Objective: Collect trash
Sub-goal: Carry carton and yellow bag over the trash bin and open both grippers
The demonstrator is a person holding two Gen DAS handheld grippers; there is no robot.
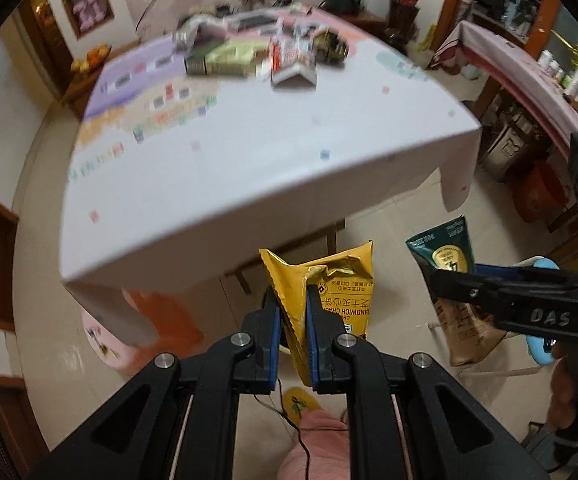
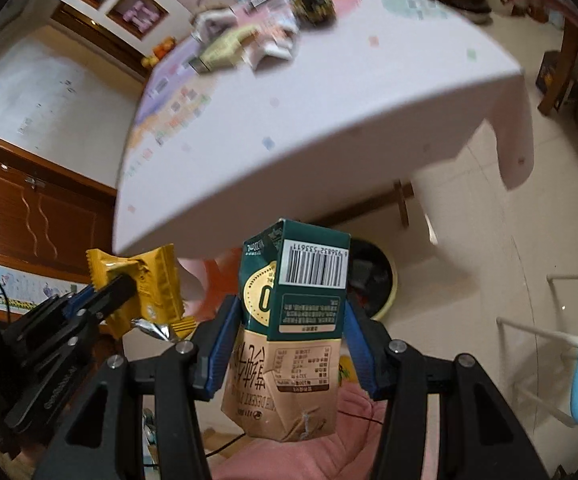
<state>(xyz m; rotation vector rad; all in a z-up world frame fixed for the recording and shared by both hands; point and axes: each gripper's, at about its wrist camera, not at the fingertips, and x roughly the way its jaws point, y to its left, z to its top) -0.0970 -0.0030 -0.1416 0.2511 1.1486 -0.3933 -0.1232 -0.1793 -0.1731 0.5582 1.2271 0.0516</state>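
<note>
Two pieces of trash are already off the bench (image 1: pixel 249 168) and held out over the floor, one in each tool. That bench, draped in a pale patterned cloth, fills the upper part of both views, and more litter (image 1: pixel 289 60) lies in a blurred cluster at its far end: flattened packets, a torn wrapper, something dark and crumpled. Well below its near edge, on the floor, a round bin (image 2: pixel 385 280) with a pale rim shows behind the right tool's load, which is probably why both tools hang low here rather than over the bench.

In the right tool (image 2: pixel 285 344) sits a green and tan drink carton (image 2: pixel 289 320), barcode panel up, the blue pads pressed to its two sides and set fairly wide to span its body. A grip across the middle should keep it from swinging.

Smaller, the left tool (image 1: pixel 292 320) is nearly closed on a yellow cracker wrapper (image 1: pixel 329 280), pinching the thin crimped film near one edge so that the rest stands up crumpled above the pads. Film this light could slip from a looser hold.
</note>
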